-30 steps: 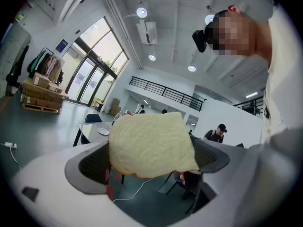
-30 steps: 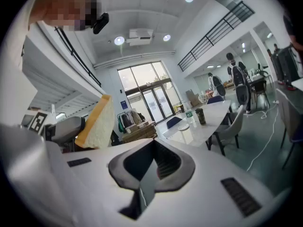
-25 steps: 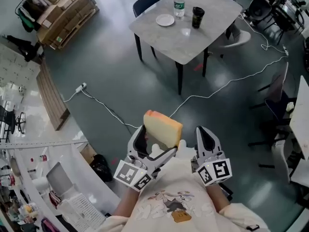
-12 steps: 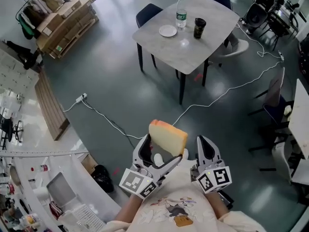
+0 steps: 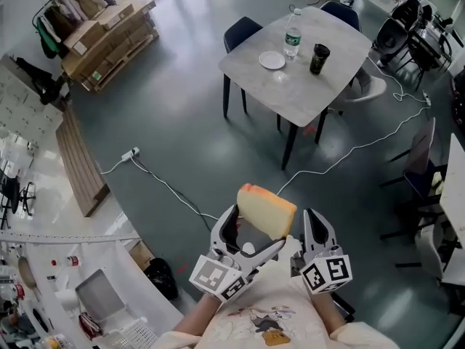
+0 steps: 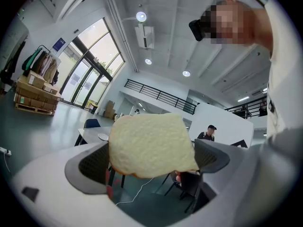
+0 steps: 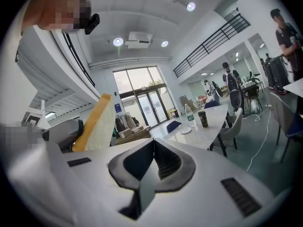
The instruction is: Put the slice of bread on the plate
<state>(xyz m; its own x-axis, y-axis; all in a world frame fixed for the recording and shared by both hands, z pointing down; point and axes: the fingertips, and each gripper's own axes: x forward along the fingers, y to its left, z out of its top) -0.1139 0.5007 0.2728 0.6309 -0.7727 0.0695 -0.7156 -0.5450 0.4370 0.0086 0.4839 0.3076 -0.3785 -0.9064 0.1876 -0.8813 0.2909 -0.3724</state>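
The left gripper [image 5: 251, 231] is clamped on the slice of bread [image 5: 267, 209]. In the left gripper view its two dark, ribbed pads [image 6: 92, 167] stand either side of the slice [image 6: 151, 143], pressing on its edges. The slice is roughly square with rounded corners. It has a pale, porous crumb face and a thin orange-brown crust along the rim. It is held up in the air close to the person's chest, tilted, with nothing beneath it but floor.

The right gripper [image 5: 314, 222] is just beside the left one, and its jaws are closed together on nothing. In its own view [image 7: 152, 162] the two grey pads meet along a single seam. The bread appears edge-on at that view's left [image 7: 97, 124], with the crust as a yellow strip. Each gripper has a white moulded body and carries a cube with black square markers, the left cube [image 5: 216, 276] and the right cube [image 5: 327, 271].

The plate [image 5: 272, 60] is small, round and white. It lies well apart from the bread on a square table [image 5: 312, 97] with a light, matt stone-like top and dark legs. Just beside the plate stands a clear plastic bottle [image 5: 292, 42] with a green label, and near that a dark cup [image 5: 318, 58]. A dark blue chair [image 5: 243, 31] is at the table's far-left side. The floor [image 5: 182, 122] is smooth, grey-green and faintly glossy, and a thin white cable [image 5: 363, 144] trails across it. Cardboard boxes [image 5: 109, 27] are stacked on a pallet at the upper left.
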